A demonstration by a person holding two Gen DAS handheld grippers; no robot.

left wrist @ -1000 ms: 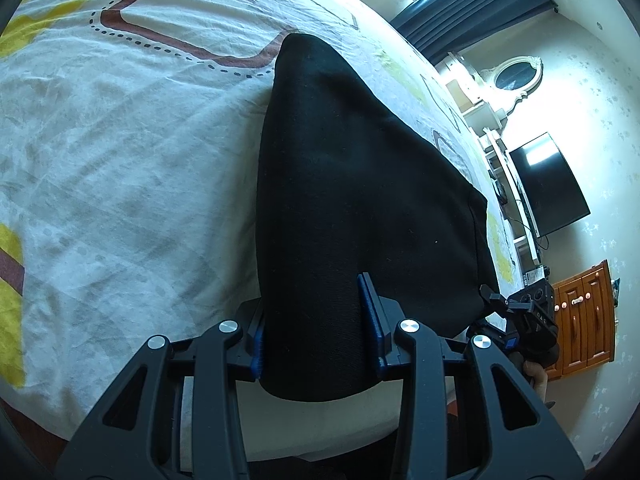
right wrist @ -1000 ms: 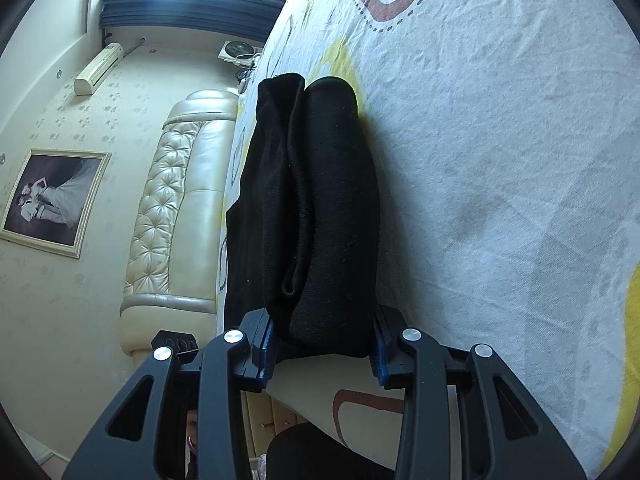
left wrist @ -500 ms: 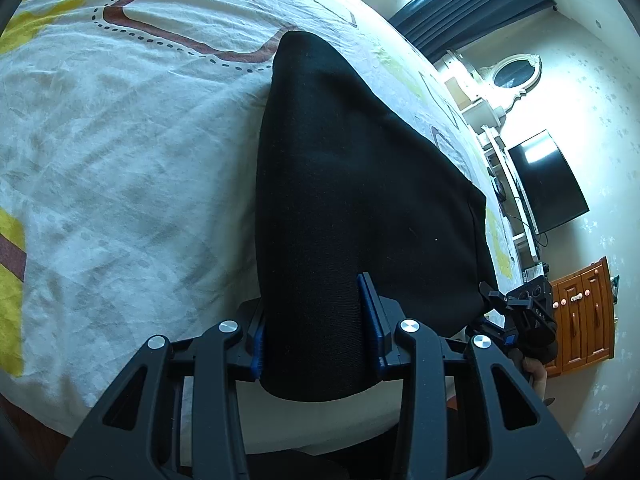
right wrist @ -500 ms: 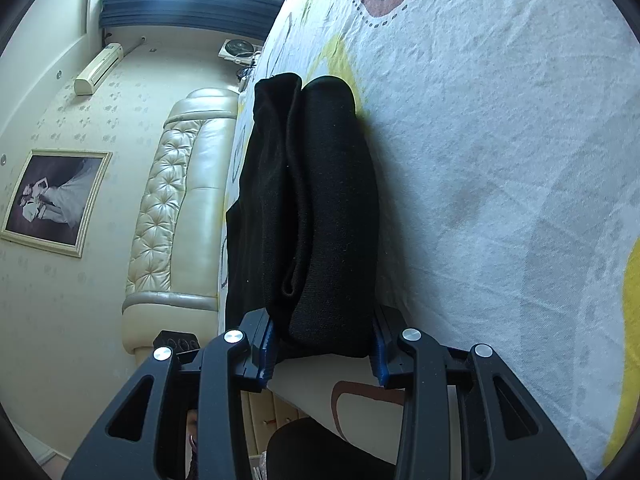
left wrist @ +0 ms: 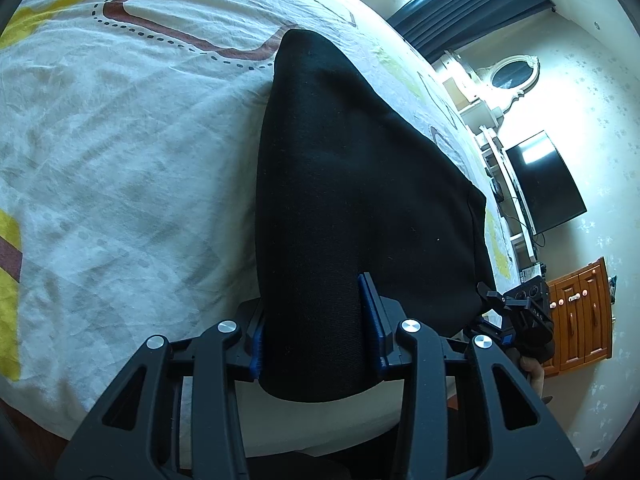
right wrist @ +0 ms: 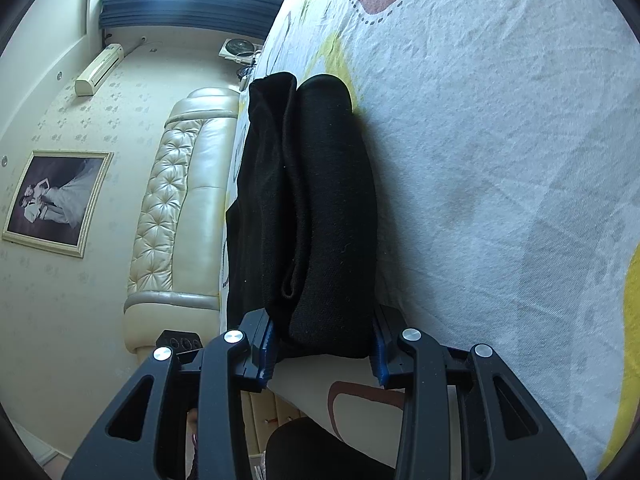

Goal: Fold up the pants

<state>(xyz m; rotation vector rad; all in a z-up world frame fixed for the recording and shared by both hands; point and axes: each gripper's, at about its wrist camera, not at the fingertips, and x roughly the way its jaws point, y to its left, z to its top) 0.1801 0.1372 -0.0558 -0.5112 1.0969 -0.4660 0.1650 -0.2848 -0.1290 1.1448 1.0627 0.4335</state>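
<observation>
black folded pants (left wrist: 352,184) pinched by left gripper (left wrist: 316,334), right gripper (right wrist: 322,340) fingers clamping its edge

You have no readable text, label, brand or number in either wrist view. The bedsheet (left wrist: 120,140) carries only printed shapes and dotted outlines, and the framed picture (right wrist: 56,200) on the left wall shows figures but no lettering.

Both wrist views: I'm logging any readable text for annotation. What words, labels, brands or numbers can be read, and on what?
None can be read.
Black pants: no label or tag visible.
Bedsheet: only shapes and dotted lines, no lettering.
Framed picture: a photo, no caption.
TV screen: dark, no logo legible.
</observation>
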